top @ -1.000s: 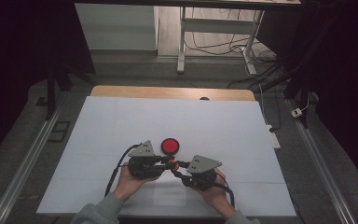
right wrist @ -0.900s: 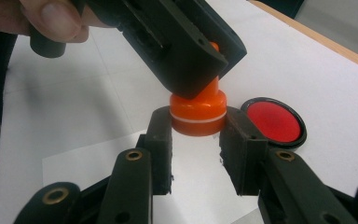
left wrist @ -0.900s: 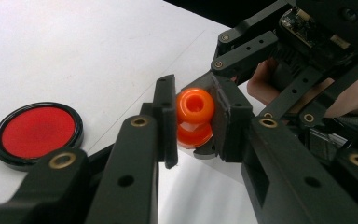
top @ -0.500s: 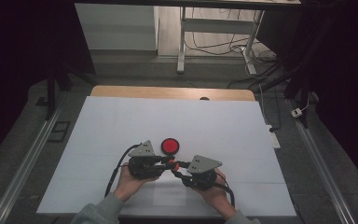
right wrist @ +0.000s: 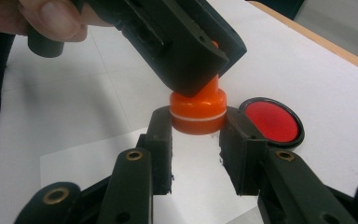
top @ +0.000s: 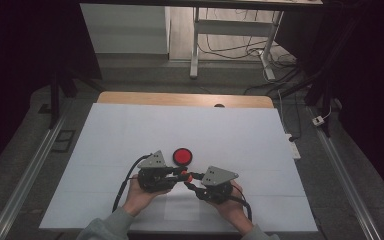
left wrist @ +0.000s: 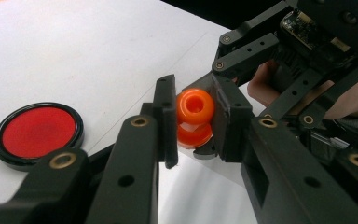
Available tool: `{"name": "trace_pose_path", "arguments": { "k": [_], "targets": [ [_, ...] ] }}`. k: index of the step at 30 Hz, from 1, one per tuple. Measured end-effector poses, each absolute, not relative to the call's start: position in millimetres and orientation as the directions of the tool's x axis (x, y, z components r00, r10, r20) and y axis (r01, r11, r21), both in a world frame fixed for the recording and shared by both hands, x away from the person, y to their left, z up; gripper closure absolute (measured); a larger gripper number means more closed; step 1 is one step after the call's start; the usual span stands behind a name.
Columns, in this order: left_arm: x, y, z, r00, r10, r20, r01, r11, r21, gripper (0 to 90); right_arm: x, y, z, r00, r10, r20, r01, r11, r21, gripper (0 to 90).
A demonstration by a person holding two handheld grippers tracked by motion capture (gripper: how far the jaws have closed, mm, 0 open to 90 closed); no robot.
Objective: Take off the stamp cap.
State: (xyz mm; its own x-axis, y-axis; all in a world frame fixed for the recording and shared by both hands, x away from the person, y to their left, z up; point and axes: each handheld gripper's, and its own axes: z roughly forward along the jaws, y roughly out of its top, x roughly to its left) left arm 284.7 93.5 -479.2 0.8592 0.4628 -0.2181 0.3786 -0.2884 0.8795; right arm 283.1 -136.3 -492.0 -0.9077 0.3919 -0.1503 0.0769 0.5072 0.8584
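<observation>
The orange piece (right wrist: 198,109) was gripped by both the left hand-held gripper (left wrist: 193,119) and right hand-held gripper (right wrist: 196,133), jaws closed on it; separation was judged unfinished.

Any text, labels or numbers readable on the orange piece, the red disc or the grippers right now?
None readable.
Orange piece: plain, with a pale band and no lettering.
Red disc: blank red face in a black rim.
Circuit board on the right hand-held gripper: markings too small to read.
</observation>
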Motion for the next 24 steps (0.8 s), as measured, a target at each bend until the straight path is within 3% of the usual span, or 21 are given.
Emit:
{"name": "trace_pose_path", "arguments": {
  "k": [24],
  "targets": [
    [284.3, 94.6, -480.3, 0.857, 0.463, -0.226, 0.379, -0.269, 0.886, 72.8, 283.7, -136.7, -490.8, -0.908, 0.389, -0.153, 0.073, 0.508, 0.859, 65.2]
  ]
}}
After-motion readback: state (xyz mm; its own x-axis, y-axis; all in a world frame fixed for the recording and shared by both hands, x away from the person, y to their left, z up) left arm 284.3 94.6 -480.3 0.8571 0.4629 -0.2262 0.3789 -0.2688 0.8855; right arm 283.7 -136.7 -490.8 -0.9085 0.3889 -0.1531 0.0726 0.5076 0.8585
